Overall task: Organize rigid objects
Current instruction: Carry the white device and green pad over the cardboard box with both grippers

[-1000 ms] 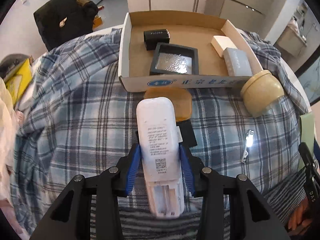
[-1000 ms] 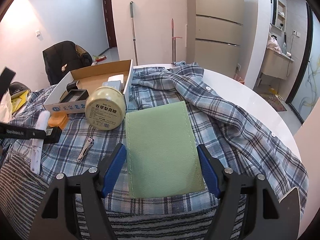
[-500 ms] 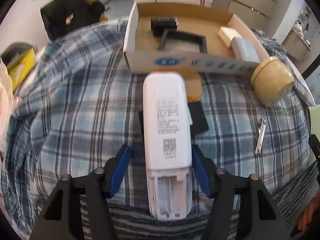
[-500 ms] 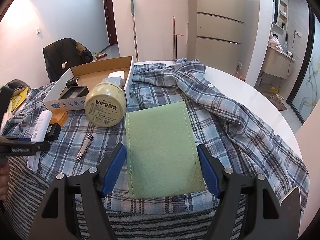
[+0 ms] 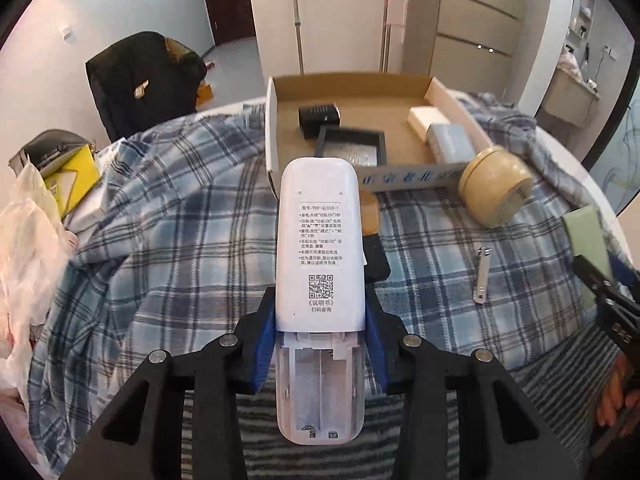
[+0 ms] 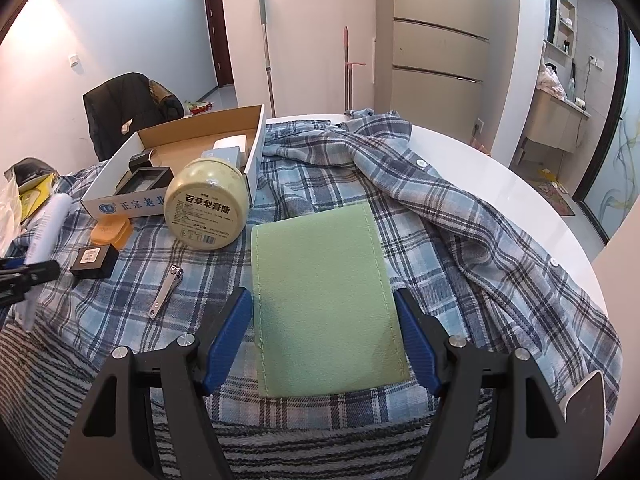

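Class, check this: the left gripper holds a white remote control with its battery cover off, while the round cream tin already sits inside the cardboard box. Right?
One detail is wrong. The round cream tin lies outside the shallow cardboard box, against its front corner on the plaid cloth, as the right wrist view shows. The left gripper does hold the white remote control, battery bay uncovered.

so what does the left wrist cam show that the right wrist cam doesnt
Only the left wrist view shows the label and open battery bay on the back of the white remote, held by the left gripper.

Only the right wrist view shows the whole green pouch between the right gripper fingers, the printed face of the round tin, and the label on the small black box.

Both show the cardboard box, orange case, nail clipper and plaid shirt.
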Demonstrator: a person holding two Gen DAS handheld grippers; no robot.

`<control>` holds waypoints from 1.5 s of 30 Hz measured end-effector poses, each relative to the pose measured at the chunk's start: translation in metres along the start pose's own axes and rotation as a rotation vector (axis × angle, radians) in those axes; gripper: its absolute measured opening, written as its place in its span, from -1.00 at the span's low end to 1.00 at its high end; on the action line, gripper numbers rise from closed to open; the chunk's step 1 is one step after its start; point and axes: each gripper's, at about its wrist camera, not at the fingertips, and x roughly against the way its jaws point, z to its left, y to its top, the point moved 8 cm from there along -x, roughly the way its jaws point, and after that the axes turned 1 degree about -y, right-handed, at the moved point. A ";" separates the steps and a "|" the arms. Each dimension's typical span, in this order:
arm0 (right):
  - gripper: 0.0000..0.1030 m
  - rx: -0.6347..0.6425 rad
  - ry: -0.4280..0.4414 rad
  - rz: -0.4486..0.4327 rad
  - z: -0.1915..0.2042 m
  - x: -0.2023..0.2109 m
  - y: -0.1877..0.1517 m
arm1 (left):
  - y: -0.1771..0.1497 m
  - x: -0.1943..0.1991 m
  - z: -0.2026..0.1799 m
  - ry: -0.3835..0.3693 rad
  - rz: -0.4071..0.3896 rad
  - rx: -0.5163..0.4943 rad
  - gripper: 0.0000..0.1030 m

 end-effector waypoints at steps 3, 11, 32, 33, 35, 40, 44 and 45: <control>0.38 0.006 -0.015 -0.010 0.000 0.003 0.002 | 0.006 0.014 0.006 -0.007 -0.026 0.008 -0.18; 0.38 0.017 0.039 -0.052 0.014 0.035 0.038 | 0.048 0.030 0.011 -0.056 -0.087 0.038 -0.18; 0.38 -0.210 0.078 -0.092 0.029 -0.051 0.205 | 0.175 -0.100 -0.063 -0.295 -0.022 0.185 -0.18; 0.38 -0.205 0.071 -0.078 0.029 -0.059 0.199 | 0.172 -0.109 -0.064 -0.303 -0.013 0.189 -0.18; 0.38 -0.176 0.050 -0.032 0.030 -0.079 0.192 | 0.168 -0.122 -0.066 -0.302 0.010 0.198 -0.18; 0.38 -0.213 0.065 0.035 0.020 -0.102 0.182 | 0.158 -0.138 -0.072 -0.307 0.030 0.192 -0.18; 0.38 -0.227 0.063 0.048 0.018 -0.105 0.179 | 0.156 -0.145 -0.071 -0.302 0.035 0.197 -0.18; 0.38 -0.225 0.065 0.047 0.019 -0.104 0.179 | 0.155 -0.146 -0.070 -0.302 0.036 0.202 -0.18</control>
